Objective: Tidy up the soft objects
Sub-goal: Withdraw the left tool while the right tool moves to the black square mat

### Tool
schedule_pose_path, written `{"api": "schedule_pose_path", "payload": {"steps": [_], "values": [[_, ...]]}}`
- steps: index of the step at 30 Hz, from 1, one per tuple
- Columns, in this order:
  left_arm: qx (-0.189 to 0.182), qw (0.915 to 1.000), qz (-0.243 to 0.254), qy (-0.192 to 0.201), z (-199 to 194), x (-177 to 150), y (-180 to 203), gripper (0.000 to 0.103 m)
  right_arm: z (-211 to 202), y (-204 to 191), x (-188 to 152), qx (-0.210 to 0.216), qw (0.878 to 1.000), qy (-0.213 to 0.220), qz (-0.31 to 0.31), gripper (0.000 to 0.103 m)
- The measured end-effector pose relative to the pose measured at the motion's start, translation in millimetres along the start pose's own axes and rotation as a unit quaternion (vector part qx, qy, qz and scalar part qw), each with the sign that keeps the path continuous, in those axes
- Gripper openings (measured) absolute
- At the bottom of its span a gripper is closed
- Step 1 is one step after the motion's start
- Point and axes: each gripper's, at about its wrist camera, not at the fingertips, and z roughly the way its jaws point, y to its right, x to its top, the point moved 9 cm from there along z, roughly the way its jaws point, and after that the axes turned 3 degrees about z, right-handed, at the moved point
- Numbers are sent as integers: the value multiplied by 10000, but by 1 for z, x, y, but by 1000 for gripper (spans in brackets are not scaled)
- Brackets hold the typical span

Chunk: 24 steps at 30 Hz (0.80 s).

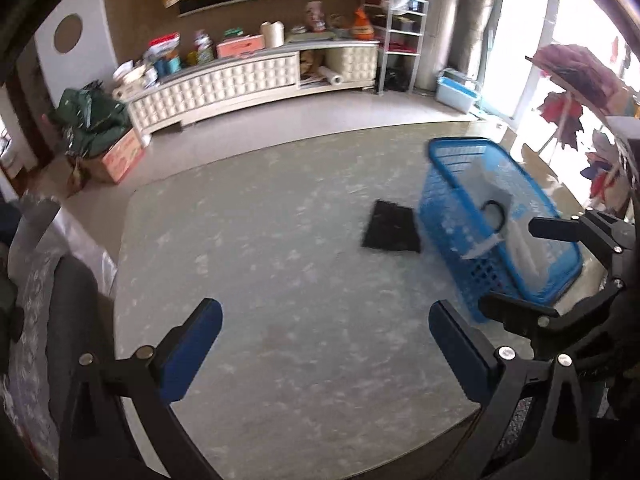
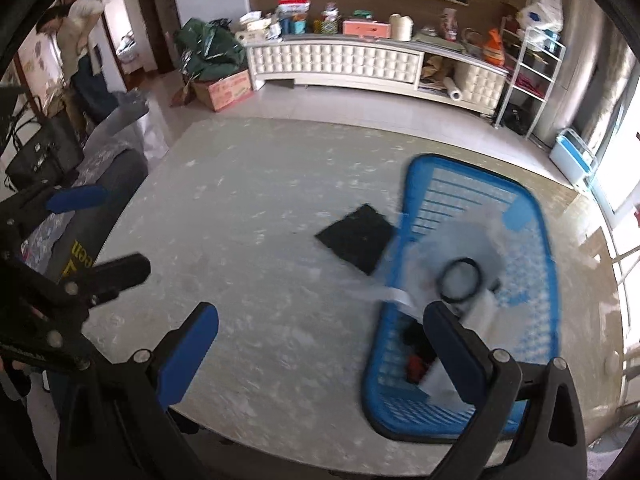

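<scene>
Both pairs of jaws stand spread wide with nothing between them: the left gripper (image 1: 325, 350) hangs over bare tabletop, and the right gripper (image 2: 320, 354) has its right-hand finger across the near end of the blue plastic lattice basket (image 2: 536, 248). That basket sits on the right part of the pale grey marbled table (image 1: 260, 240), its long axis running from the near edge away toward the far edge, slightly slanted, with its right side close to the table's right edge. Inside lies a white soft garment with a black ring printed on it (image 2: 460, 280), and beneath it, at the near end, something dark and red that is too blurred to name. A flat, roughly square black cloth (image 2: 358, 238) lies on the table just beside the basket's left wall, turned with a corner toward the far side; whether it touches the basket I cannot tell. Left of the cloth the tabletop is open all the way to its rounded left corner, where a grey chair back (image 1: 76, 296) stands close against the edge. Beyond the far edge is clear floor up to a long white quilted cabinet (image 1: 224, 84).
</scene>
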Motion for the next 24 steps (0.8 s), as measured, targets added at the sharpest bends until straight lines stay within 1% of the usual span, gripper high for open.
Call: {"api": "schedule_pose_path", "payload": {"steps": [3,8,13,17,22,24], "values": [[144,9998,-86,-95,8,-4,-23,103,18,-21,11,-2,9999,-9,-134,103],[224,9993,-191,-225,26,-11,-51,103,45,-36,23,-74,9997,-97,-212,103],[281,9985,-287,-372,57,-21,-78,103,81,-48,30,-262,9991,-284,-153,103],[307,9975,-387,-496,86,-28,-96,103,107,-49,26,-282,9985,-472,-27,103],[346,9965,-429,-635,118,-32,-106,103,141,-47,27,-344,9970,-667,160,103],[430,9959,-460,-656,132,-28,-112,103,153,-43,31,-490,9962,-683,218,103]]}}
